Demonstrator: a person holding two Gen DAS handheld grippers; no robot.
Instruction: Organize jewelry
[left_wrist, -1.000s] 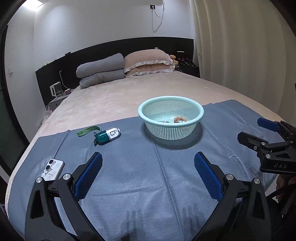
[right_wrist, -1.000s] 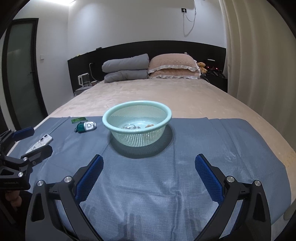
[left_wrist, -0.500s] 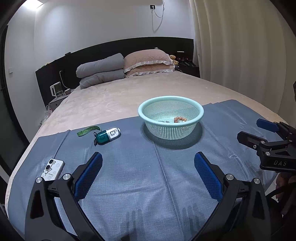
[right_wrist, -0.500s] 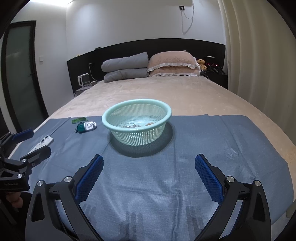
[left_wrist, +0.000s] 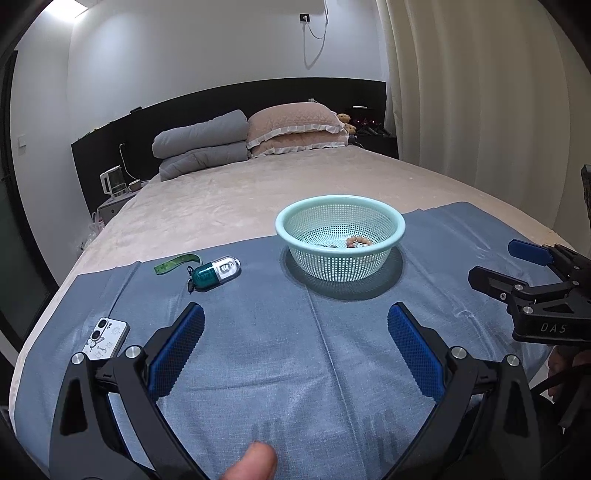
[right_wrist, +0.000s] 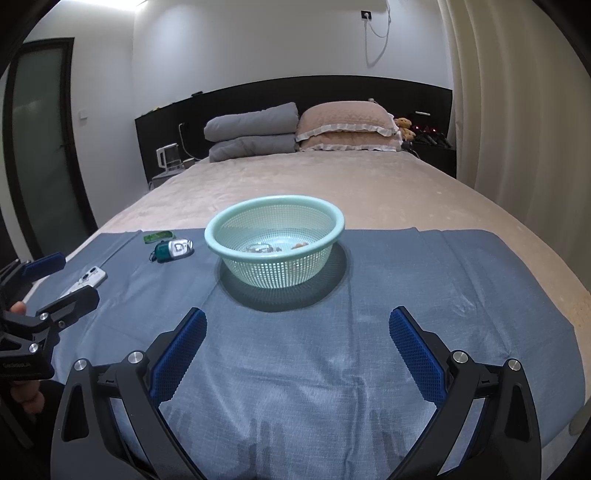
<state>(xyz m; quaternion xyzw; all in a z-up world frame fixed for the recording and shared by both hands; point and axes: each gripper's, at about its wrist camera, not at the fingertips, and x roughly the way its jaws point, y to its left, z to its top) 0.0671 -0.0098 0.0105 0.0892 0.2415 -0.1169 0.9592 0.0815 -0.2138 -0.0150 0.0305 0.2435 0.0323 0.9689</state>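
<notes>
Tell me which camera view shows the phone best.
The left wrist view: the phone lies near, its whole decorated back visible beside the left hand-held gripper. In the right wrist view it is smaller, partly hidden behind that gripper.

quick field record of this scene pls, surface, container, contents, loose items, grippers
surface: blue-grey cloth sheet over beige bed
container: mint-green perforated plastic basket, upright on the cloth
contents: small jewelry pieces, details unclear
loose items: teal-and-clear capsule-shaped case, green strap, white phone, all left of basket
left gripper: jaws open, empty
right gripper: jaws open, empty
</notes>
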